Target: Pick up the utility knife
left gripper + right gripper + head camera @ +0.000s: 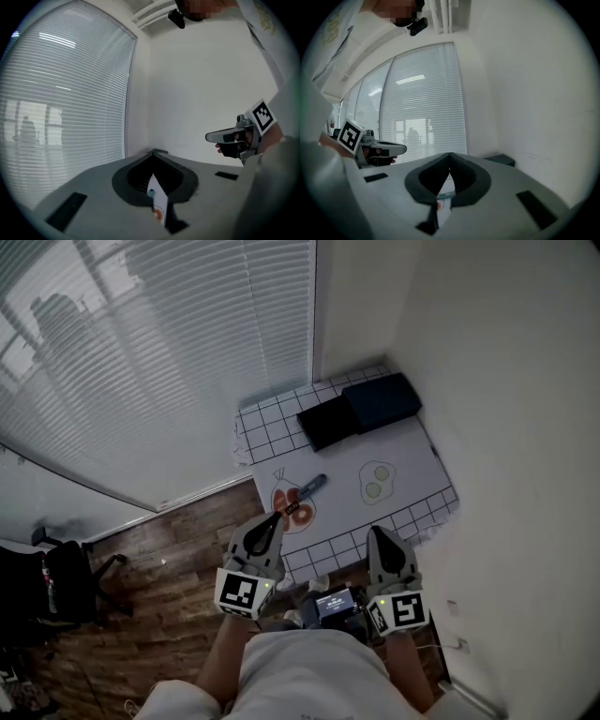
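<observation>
Head view shows the utility knife [308,489] just ahead of the closed, empty left tool [276,518], slanting away rightward, with the equally closed, empty right tool [375,532] farther off.

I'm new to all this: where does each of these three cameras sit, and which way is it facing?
Head view: on the person's head, facing steeply down at the table and utility knife; shows left gripper, right gripper, forearms.
Left gripper view: on the left gripper, facing along its shut fingers toward the room corner; right gripper at right.
Right gripper view: on the right gripper, along its shut fingers; left gripper at left.
Shared: both gripper views show the window blinds.
</observation>
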`<state>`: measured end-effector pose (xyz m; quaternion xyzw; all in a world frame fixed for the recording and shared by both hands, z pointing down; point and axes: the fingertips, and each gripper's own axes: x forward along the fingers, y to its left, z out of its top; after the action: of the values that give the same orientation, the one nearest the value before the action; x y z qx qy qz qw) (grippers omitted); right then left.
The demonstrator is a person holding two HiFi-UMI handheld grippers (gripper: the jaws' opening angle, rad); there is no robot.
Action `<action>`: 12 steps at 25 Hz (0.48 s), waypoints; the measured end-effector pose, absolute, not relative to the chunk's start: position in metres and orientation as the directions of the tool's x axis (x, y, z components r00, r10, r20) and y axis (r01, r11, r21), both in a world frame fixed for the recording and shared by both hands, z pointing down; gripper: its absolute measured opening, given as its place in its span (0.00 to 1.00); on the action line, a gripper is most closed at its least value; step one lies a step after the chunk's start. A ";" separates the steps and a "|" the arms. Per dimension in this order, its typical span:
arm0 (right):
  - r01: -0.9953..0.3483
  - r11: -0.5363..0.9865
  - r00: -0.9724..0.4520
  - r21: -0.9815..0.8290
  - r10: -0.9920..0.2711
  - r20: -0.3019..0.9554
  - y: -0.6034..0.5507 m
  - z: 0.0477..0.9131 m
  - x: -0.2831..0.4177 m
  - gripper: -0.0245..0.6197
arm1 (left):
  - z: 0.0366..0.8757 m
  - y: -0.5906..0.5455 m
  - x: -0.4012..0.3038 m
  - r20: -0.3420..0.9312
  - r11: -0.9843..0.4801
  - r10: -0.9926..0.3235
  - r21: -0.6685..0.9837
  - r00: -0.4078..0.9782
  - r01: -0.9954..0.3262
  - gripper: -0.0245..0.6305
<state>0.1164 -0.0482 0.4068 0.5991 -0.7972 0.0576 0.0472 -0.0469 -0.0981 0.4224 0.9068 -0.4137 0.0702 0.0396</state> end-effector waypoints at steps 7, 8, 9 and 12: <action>-0.949 0.311 -0.314 -0.042 -0.933 0.179 -0.072 0.427 0.118 0.05 | 0.455 -0.128 -0.034 0.249 -0.682 -0.713 -0.034 0.655 -0.730 0.05; -0.948 0.315 -0.317 -0.044 -0.930 0.185 -0.074 0.429 0.118 0.05 | 0.460 -0.131 -0.034 0.263 -0.683 -0.710 -0.036 0.653 -0.729 0.05; -0.947 0.317 -0.320 -0.046 -0.928 0.192 -0.076 0.432 0.117 0.05 | 0.465 -0.135 -0.033 0.275 -0.684 -0.708 -0.037 0.650 -0.729 0.05; -0.947 0.318 -0.321 -0.048 -0.923 0.211 -0.086 0.442 0.116 0.05 | 0.479 -0.147 -0.031 0.303 -0.692 -0.695 -0.035 0.652 -0.721 0.05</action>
<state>0.1162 -0.0858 0.4419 0.5781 -0.8087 0.0812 0.0723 -0.0307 -0.1468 0.4792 0.9077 -0.3902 0.1480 0.0441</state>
